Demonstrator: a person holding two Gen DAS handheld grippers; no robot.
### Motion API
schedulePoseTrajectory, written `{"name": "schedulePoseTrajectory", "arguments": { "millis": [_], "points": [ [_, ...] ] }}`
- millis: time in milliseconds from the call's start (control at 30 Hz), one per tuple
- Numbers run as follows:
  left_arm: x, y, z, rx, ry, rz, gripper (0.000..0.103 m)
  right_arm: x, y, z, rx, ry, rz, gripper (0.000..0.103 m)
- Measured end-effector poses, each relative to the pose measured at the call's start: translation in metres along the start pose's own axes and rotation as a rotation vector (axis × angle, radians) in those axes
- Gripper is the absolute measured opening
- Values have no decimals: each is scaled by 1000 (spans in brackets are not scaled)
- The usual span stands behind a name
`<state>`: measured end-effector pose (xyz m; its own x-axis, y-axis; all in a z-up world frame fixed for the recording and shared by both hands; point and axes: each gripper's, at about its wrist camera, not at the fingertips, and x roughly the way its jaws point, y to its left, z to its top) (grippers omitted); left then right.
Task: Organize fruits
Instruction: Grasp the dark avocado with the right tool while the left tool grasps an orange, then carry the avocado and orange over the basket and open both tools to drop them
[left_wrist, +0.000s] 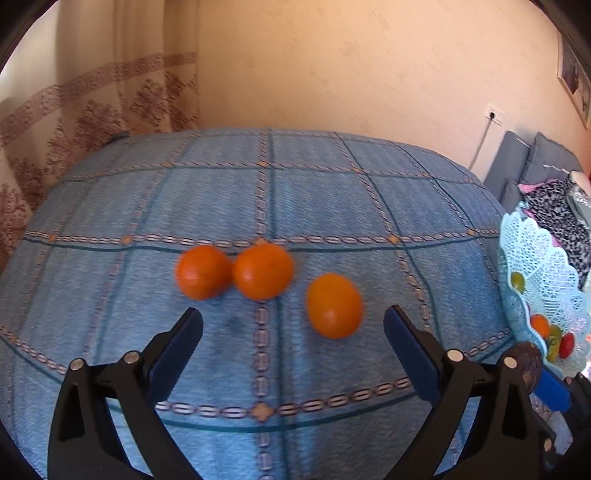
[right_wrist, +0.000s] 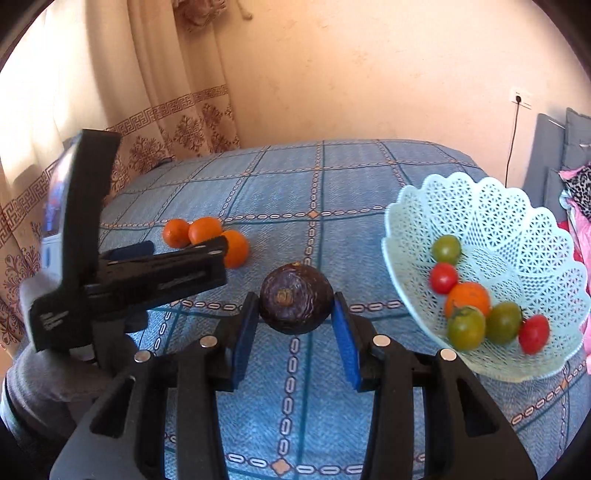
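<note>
Three oranges lie on the blue checked tablecloth: two touching and one apart. My left gripper is open and empty just short of them. My right gripper is shut on a dark purple round fruit, held just above the cloth. A light blue lattice basket stands to its right, holding green tomatoes, red tomatoes and an orange. The left gripper also shows in the right wrist view, beside the oranges.
A patterned curtain hangs behind the table at left. A wall with a socket is behind. Grey cushions and patterned cloth lie right of the table. The basket's edge shows at right in the left wrist view.
</note>
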<state>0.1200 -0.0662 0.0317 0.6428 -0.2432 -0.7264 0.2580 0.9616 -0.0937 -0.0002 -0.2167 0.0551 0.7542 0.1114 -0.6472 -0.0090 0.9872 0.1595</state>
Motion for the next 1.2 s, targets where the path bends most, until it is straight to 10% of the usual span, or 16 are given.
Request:
{"name": "schedulePoseTrajectory", "arguments": {
  "millis": [433,1200],
  "points": [
    [27,-15,7,-10,76,-51,36,-14,-11,-3,30,-33,-5,42],
    [-34,-39,3,107,-102,-54,35,-40,-34,2,120,-102,-87,42]
  ]
}}
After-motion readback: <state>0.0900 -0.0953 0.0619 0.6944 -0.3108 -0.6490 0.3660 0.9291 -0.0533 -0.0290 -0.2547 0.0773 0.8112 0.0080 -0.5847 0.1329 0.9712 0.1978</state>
